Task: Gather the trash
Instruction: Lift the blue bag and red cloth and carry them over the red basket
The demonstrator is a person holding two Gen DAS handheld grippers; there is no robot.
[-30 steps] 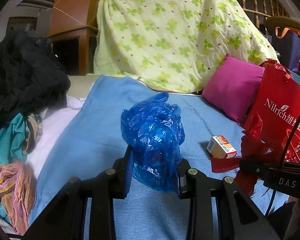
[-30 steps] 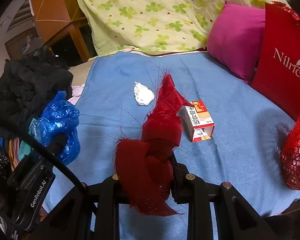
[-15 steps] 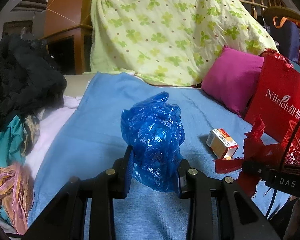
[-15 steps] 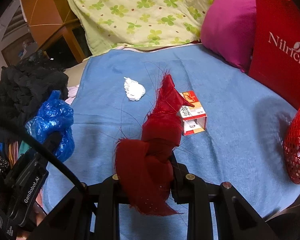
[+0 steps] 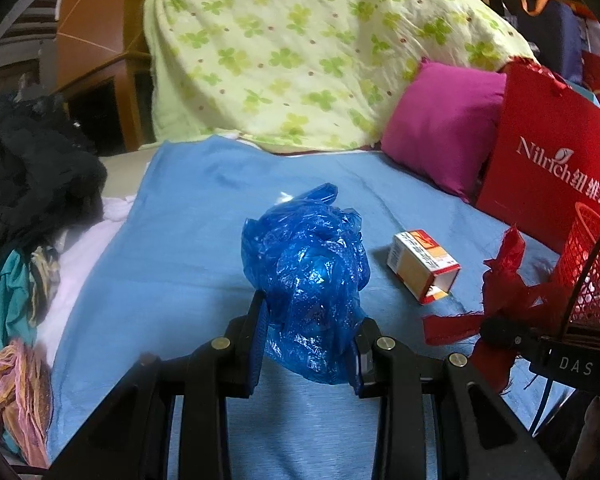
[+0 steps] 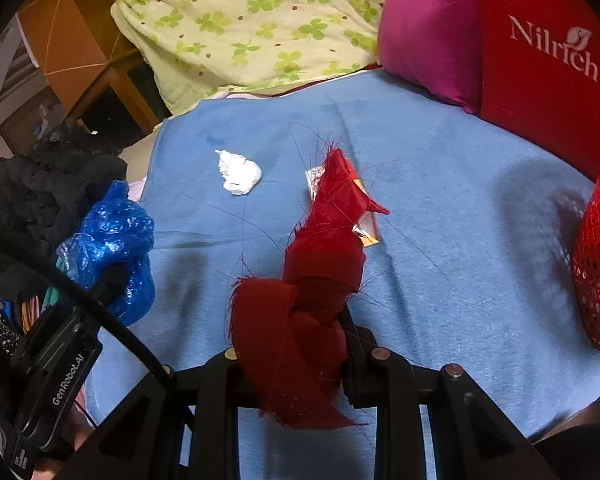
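My left gripper (image 5: 306, 344) is shut on a crumpled blue plastic bag (image 5: 308, 272), held above the blue blanket (image 5: 188, 216); the same blue plastic bag (image 6: 112, 248) shows at the left of the right wrist view. My right gripper (image 6: 292, 332) is shut on a frayed red cloth scrap (image 6: 300, 304), also visible as the red cloth scrap (image 5: 496, 300) at the right of the left wrist view. A small orange and white carton (image 5: 424, 268) lies open-ended on the blanket, mostly hidden behind the red scrap in the right wrist view. A white crumpled tissue (image 6: 238, 172) lies farther back.
A red mesh basket (image 6: 598, 256) stands at the blanket's right edge, next to a red paper bag (image 5: 548, 168) and a magenta pillow (image 5: 444, 128). A green clover quilt (image 5: 300, 48) is heaped behind. Dark and coloured clothes (image 5: 24, 184) pile up on the left.
Both grippers have shifted to the right over the blanket with their loads. The carton and red basket now sit closer and more central in both views.
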